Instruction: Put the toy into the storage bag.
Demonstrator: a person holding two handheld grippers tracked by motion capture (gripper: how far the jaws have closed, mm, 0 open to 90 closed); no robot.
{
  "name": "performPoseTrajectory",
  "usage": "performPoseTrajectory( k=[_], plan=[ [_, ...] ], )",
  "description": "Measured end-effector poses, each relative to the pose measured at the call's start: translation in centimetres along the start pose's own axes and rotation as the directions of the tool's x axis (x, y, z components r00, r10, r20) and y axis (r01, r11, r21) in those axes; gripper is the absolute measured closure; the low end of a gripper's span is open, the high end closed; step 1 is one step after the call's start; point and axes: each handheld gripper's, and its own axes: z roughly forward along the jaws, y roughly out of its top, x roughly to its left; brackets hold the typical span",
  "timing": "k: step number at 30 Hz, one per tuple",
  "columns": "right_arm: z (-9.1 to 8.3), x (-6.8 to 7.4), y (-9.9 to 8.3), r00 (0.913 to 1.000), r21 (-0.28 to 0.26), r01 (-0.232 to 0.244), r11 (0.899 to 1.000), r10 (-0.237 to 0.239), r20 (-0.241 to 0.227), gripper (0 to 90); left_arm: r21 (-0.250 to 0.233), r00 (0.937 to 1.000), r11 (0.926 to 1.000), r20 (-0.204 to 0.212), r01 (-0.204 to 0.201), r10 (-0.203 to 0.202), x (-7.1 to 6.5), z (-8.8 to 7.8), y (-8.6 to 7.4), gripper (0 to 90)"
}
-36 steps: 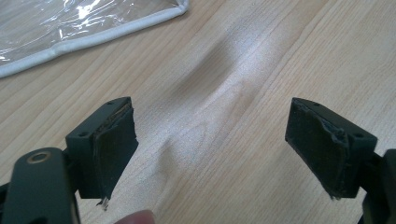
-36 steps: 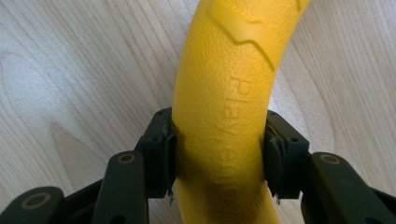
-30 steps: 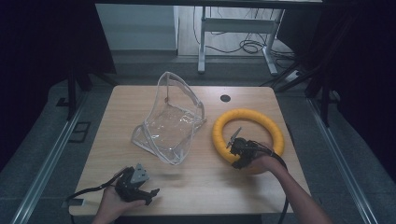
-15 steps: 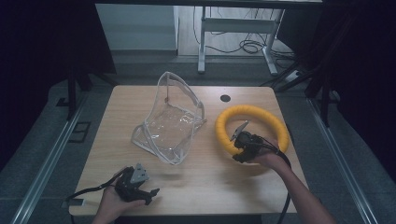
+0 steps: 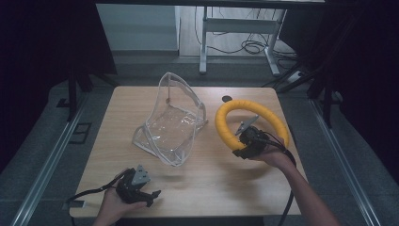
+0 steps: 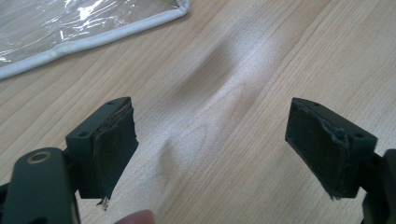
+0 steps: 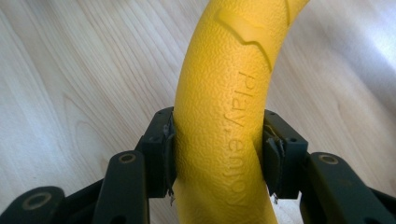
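The right gripper (image 7: 217,158) clamps the yellow ring (image 5: 251,123) at its near arc over the table's (image 5: 211,188) right half; the ring's top is cut off in the right gripper view. The clear bag (image 5: 171,122), apparently empty, lies mid-table, only its corner reaching the left gripper view. The left gripper (image 6: 210,149) gapes wide over bare wood.

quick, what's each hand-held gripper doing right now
Left hand-held gripper: open, nothing between its jaws.
Right hand-held gripper: shut on the yellow ring.

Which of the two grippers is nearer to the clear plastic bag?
Left, narrowly. The left gripper lies on the table just below the clear plastic bag, open and apart from it. The right gripper is off to the bag's right, shut on the yellow ring.
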Motion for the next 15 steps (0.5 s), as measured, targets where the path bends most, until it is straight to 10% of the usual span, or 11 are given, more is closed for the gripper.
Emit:
performPoseTrajectory(
  k=[15],
  plan=[
    [-3.0, 0.0, 1.1, 0.9992, -0.152, -0.04, 0.988, 0.039, -0.013, 52.0, 0.002, 1.0, 1.0, 0.0, -0.001, 0.001, 0.0, 0.0, 0.0, 16.3]
  ],
)
